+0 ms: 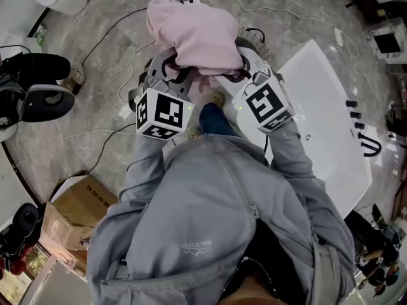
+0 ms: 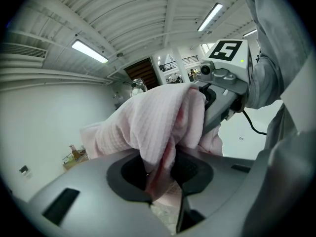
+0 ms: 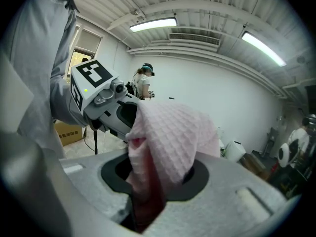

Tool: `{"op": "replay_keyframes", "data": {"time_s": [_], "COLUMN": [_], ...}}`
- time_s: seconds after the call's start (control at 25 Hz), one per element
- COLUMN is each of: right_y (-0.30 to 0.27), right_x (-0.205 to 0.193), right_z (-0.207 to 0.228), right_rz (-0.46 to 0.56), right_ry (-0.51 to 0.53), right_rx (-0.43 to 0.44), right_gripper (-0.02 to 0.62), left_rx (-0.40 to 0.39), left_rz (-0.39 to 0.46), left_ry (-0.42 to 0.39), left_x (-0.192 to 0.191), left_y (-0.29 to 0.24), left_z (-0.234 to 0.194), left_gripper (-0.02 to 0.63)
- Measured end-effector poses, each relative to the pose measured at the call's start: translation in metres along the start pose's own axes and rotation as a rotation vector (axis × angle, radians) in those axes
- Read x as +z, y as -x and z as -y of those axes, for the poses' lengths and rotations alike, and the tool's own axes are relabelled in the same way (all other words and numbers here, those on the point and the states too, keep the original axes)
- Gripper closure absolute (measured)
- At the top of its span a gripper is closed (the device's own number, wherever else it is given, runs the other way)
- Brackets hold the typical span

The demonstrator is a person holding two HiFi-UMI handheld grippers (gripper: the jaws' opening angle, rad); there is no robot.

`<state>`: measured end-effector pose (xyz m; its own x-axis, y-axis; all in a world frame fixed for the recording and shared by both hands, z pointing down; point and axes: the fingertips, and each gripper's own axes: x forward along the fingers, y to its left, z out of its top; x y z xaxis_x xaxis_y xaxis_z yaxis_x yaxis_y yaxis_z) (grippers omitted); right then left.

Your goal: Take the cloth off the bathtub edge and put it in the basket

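Both jaw pairs are buried under the pink cloth (image 1: 194, 37) in head view. Left gripper (image 2: 165, 179) and right gripper (image 3: 148, 191) each clamp a fold of it. Cloth is bunched on top of them, clear of the white bathtub (image 1: 324, 126). Arms reach forward, with the grippers side by side and angled upward.

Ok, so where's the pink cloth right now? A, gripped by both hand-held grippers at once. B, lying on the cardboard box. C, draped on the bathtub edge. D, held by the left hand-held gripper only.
A: the pink cloth is pinched in the jaws of the left hand-held gripper and of the right hand-held gripper, clear of the bathtub.
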<state>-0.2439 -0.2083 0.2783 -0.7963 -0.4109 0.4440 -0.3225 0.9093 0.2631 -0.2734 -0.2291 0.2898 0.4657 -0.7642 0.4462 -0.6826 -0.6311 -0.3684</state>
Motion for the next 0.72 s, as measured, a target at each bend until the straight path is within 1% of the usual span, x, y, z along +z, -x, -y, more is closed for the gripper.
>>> {"op": "replay_keyframes", "data": {"time_s": [0.24,0.36,0.48,0.72], "right_y": [0.002,0.003,0.009,0.030], "right_x": [-0.011,-0.022,-0.029,-0.047], "right_z": [0.068,0.099,0.129,0.166], "right_rz": [-0.019,-0.038,-0.049,-0.072], "right_ry": [-0.021,-0.047,-0.052,-0.105], "right_rx": [-0.076,-0.113,-0.144,-0.236], "right_gripper": [0.474,0.474,0.474,0.474], "left_rx": [-0.061,-0.097,-0.135,-0.208], "left_rz": [0.039,0.059,0.073,0.107], "left_ry": [-0.046,-0.063,-0.075,-0.118], "left_x": [0.033,0.047,0.065,0.094], "left_y": [-0.059,-0.089,-0.118,-0.157], "left_z": [-0.023,-0.031,-0.034,-0.027], "left_gripper": [0.495,0.495,0.494,0.495]}}
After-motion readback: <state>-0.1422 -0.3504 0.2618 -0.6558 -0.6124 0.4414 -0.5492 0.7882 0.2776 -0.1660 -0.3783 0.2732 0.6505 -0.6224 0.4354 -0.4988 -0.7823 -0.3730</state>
